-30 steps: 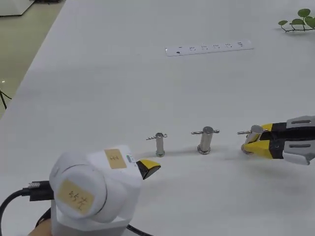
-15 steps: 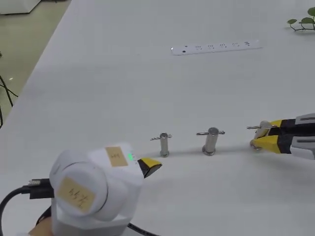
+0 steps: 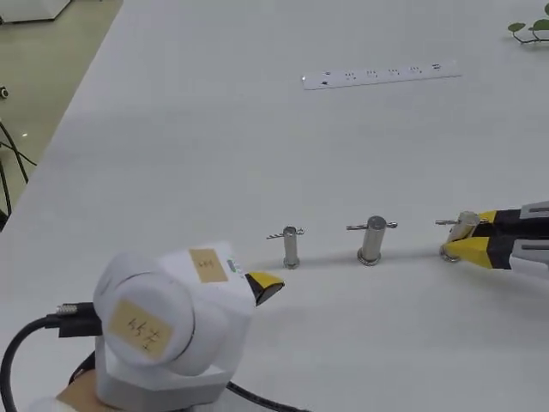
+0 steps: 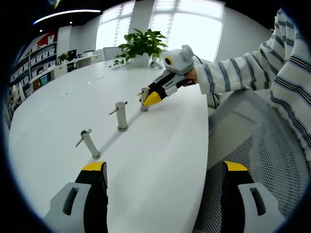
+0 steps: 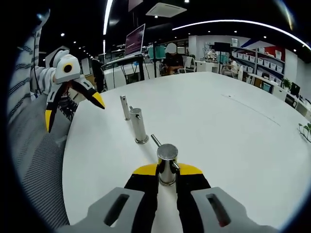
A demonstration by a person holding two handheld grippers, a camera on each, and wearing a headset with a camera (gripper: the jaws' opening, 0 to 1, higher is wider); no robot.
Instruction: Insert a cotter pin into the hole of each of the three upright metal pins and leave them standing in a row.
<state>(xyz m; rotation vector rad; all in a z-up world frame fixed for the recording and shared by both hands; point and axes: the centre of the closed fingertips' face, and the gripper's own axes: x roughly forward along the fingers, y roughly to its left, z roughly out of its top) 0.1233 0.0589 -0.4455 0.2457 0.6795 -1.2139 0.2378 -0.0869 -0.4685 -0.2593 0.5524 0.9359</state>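
"Steel left pin (image 3: 291,249), middle pin (image 3: 371,243), right pin (image 3: 466,225): where do we find them?"
"Upright in one row on the white table (image 3: 257,154), a cotter pin (image 3: 386,226) through each."
"Grippers?"
"We note the right gripper (image 5: 167,171) clamped on the right pin; the left gripper (image 4: 165,167) has its jaws apart, near the left pin."

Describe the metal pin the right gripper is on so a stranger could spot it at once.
On the white table, three upright metal pins stand in a row. Take the end pin on the right in the head view. Alone among them, it sits between the yellow-tipped jaws of the right gripper.
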